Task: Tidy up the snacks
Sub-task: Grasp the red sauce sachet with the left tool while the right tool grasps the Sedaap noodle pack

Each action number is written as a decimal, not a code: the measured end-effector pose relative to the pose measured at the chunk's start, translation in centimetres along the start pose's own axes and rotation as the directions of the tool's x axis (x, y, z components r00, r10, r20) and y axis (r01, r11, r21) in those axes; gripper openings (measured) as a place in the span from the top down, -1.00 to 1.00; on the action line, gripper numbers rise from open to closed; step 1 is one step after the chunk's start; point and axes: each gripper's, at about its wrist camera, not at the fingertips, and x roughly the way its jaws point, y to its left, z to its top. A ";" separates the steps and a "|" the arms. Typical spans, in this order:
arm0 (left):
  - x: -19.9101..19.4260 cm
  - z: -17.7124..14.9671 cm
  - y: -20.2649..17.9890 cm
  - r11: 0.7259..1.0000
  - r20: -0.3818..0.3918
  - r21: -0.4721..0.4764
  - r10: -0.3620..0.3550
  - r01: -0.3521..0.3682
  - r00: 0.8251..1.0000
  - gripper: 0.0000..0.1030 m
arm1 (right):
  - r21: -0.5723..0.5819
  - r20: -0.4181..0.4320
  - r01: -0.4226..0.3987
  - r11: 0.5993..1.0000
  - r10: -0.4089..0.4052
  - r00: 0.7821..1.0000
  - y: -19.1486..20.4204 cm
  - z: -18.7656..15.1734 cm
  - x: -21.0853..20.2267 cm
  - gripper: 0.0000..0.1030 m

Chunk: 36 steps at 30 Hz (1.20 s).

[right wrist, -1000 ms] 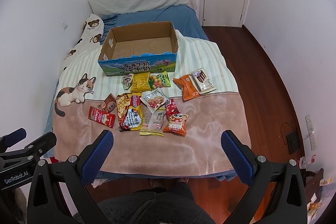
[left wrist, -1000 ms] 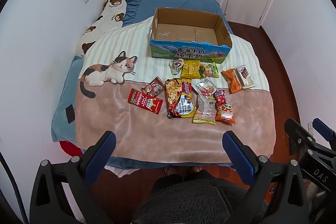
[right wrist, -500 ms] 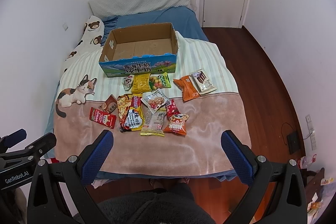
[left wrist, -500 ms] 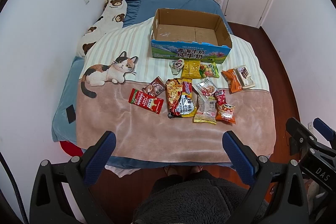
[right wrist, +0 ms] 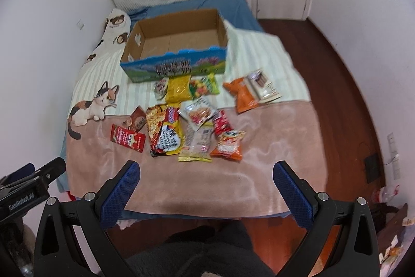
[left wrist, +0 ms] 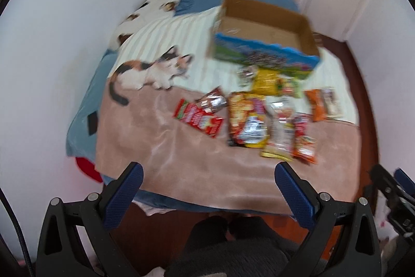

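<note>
Snack packets (right wrist: 192, 118) on bed (right wrist: 181, 181), before cardboard box (right wrist: 176, 43).

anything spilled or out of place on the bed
Nothing looks spilled or torn. The snack packets lie loose and overlapping on the blanket in front of the cardboard box, which holds nothing. Both the left claw and the right claw are open, holding nothing.

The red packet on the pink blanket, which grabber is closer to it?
Left. The red packet lies just ahead of the left gripper, slightly left of centre. From the right gripper it sits further off to the left side.
</note>
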 end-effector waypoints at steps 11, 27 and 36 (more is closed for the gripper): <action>17.7 2.5 6.0 0.970 -0.265 -0.242 -0.046 -0.020 0.963 -1.00 | -0.014 -0.185 -0.074 0.997 0.070 0.980 4.5 2.8 17.9 -1.00; 35.9 3.3 9.1 0.687 -0.351 -0.721 -0.476 0.092 0.806 -0.62 | 0.005 -0.364 -0.107 0.994 0.102 0.926 11.4 6.7 36.2 -1.00; 35.5 4.3 8.0 0.763 -0.314 -0.631 -0.415 0.139 0.854 -0.16 | 0.009 -0.433 -0.090 0.996 0.085 0.897 13.8 6.3 40.7 -0.87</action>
